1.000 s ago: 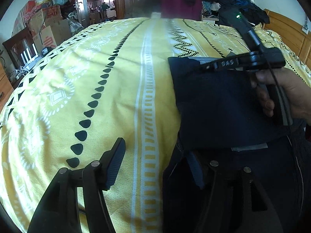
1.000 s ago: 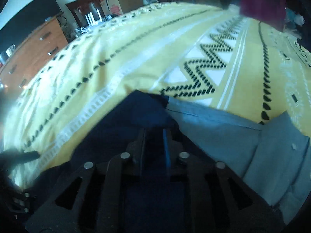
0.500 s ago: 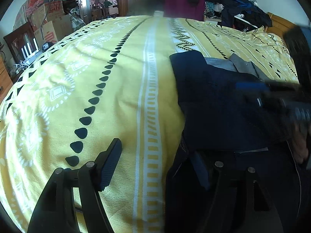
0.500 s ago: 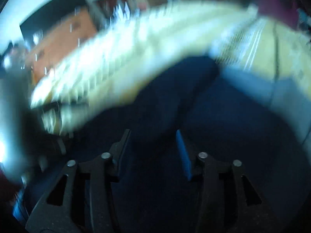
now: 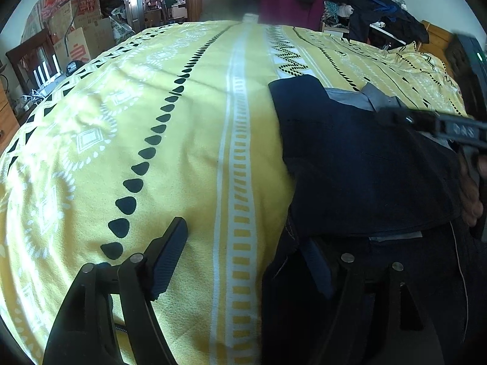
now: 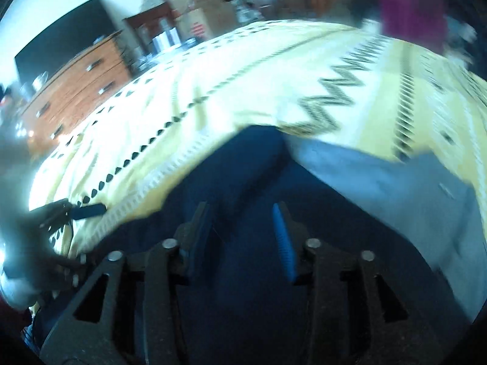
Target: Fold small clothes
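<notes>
Dark garment [image 5: 359, 164] lying part-folded on the bedspread [image 5: 188, 140] (grey lining showing); left gripper [image 5: 243, 261] and right gripper [image 6: 240, 237] both hovering unclenched, further folds pending.

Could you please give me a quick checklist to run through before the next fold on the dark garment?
1. Left gripper open: ok, its jaws stand wide apart.
2. Left gripper placed on the dark garment: cannot tell; one finger is over the yellow bedspread, the other at the garment's near edge.
3. Right gripper open and empty: ok, jaws apart over dark cloth.
4. Folded flap lying flat: ok in the left wrist view, its edges look straight.
5. Grey lining tucked in: not ok, it shows at the far corner.
6. Right wrist view sharp enough to aim: not ok, blurred.
</notes>
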{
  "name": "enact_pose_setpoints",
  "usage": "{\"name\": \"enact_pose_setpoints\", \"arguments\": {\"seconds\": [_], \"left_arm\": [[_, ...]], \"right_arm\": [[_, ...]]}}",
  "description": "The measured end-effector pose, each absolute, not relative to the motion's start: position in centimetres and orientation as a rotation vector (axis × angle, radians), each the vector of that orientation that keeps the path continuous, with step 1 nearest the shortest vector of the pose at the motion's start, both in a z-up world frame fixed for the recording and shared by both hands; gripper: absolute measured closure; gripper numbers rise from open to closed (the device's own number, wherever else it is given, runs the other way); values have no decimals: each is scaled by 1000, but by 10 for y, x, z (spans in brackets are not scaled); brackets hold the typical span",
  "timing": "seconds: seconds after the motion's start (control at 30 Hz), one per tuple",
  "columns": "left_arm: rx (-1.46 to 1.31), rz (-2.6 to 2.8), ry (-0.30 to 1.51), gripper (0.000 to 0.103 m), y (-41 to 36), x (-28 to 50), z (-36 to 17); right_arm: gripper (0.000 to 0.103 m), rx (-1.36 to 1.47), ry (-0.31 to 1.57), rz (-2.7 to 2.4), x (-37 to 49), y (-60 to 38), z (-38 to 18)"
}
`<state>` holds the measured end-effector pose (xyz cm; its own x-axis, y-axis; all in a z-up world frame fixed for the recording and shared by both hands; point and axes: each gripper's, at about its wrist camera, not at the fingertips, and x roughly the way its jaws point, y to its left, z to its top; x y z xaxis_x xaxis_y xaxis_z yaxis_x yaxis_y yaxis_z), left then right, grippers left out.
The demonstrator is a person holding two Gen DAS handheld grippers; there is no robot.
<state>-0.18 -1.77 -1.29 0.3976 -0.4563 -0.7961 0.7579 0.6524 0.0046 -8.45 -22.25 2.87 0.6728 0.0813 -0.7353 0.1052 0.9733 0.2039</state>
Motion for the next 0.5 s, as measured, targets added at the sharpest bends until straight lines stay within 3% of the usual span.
{"name": "enact_pose_setpoints", "arguments": {"seconds": [0.03,0.13,0.23,0.37,0.47,0.5], "left_arm": [[400,-793,860,24,-18,-2,-13],[403,-788,863,23,-18,-1,-13],[391,-789,868,23,-17,1,-13],[366,-801,879,22,-14,4,-13],[358,-804,878,22,-12,4,-12],[361,-803,877,22,-13,4,-12]], "right_arm": [[84,223,865,-8,-65,-222,23],[95,182,942,-34,-32,-226,-4],[89,221,913,-54,-36,-226,11],[89,258,802,-37,-83,-213,35],[84,247,953,31,-93,-185,-11],[84,210,895,8,-102,-180,-11]]}}
